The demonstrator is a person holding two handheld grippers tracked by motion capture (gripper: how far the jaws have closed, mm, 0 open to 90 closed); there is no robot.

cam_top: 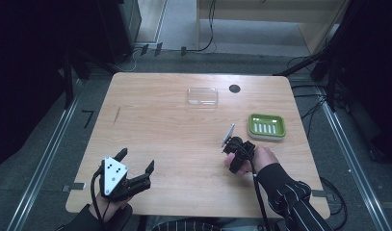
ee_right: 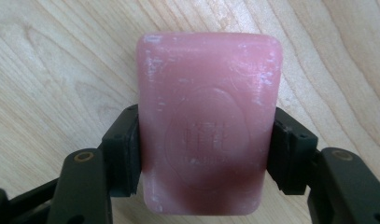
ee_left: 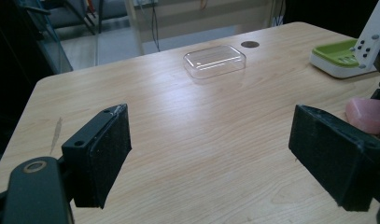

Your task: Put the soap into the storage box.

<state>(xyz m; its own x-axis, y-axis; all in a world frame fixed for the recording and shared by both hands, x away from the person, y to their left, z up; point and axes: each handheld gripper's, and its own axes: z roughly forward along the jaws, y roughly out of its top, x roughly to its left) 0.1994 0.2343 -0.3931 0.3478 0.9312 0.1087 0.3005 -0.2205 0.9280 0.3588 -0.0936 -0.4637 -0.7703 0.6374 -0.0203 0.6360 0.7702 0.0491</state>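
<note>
A pink bar of soap (ee_right: 208, 126) lies flat on the wooden table (cam_top: 174, 134). My right gripper (ee_right: 207, 154) is shut on it, with a pad pressed against each long side. From above, the right gripper (cam_top: 237, 151) points down at the table's right half, just left of the green soap dish (cam_top: 267, 126). The soap's pink edge (ee_left: 367, 114) also shows at the right of the left gripper view. My left gripper (cam_top: 136, 160) rests near the front left edge. Its jaws stand wide open (ee_left: 211, 154) with nothing between them.
A clear plastic box (cam_top: 202, 96) sits at the far middle of the table, with a small dark round spot (cam_top: 234, 88) beside it. The green dish on its white base (ee_left: 341, 53) is near the right edge. Cables and dark stands surround the table.
</note>
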